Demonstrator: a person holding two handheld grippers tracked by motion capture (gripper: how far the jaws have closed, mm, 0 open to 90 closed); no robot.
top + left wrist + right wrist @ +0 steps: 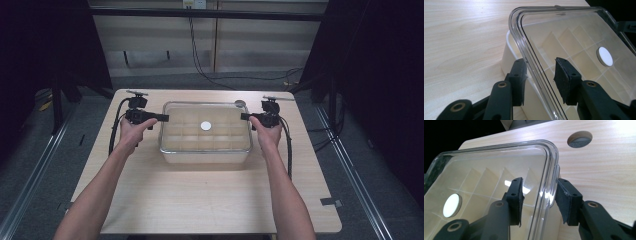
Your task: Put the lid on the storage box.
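A white box (205,156) divided into several compartments stands mid-table under a clear lid (185,114) with a white round disc (205,125) at its centre. My left gripper (163,118) is at the lid's left edge. In the left gripper view, the left gripper (540,80) is open, its jaws straddling the lid's rim (534,67) with a gap on each side, and the box wall (507,57) is below. My right gripper (244,116) is at the lid's right edge. In the right gripper view, the right gripper (537,200) is open astride the rim (549,185).
The wooden table (200,200) has a round cable hole (240,104) just behind the box's far right corner, also visible as the hole (579,139) in the right gripper view. Cables trail from both grippers along the table's sides. Dark floor surrounds the table.
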